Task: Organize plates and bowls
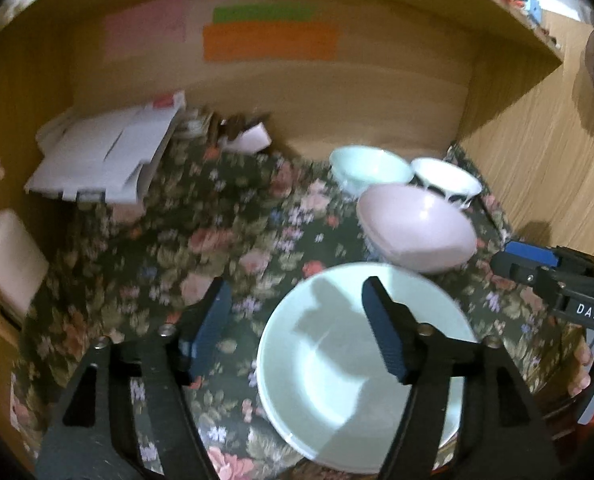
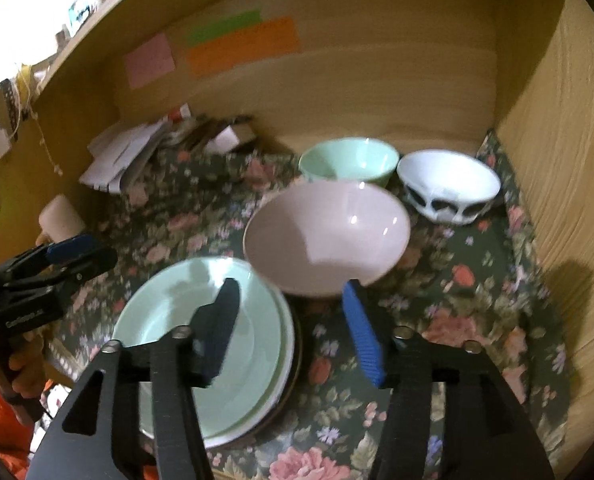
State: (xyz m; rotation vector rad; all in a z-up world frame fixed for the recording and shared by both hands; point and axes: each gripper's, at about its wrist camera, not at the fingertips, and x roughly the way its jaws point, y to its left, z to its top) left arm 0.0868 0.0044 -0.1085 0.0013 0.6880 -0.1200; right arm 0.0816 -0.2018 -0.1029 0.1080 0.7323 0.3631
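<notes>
A stack of mint-green plates (image 1: 337,392) (image 2: 217,360) lies on the floral cloth at the front of a wooden cubby. Just behind it a pink bowl (image 1: 417,228) (image 2: 325,236) sits tilted towards me. Farther back stand a mint bowl (image 1: 369,168) (image 2: 349,160) and a white bowl with black markings (image 1: 445,178) (image 2: 449,188). My left gripper (image 1: 297,312) hovers open over the plates' left rim, nothing between its fingers. My right gripper (image 2: 291,316) is open too, straddling the plates' right rim, its blue fingertip close under the pink bowl.
Wooden walls (image 2: 557,160) close in the right, left and back. White papers and boxes (image 1: 105,160) (image 2: 125,152) pile up at the back left. A pale mug (image 1: 9,264) (image 2: 61,216) stands at the left. A hand in an orange sleeve (image 2: 1,400) holds the left gripper.
</notes>
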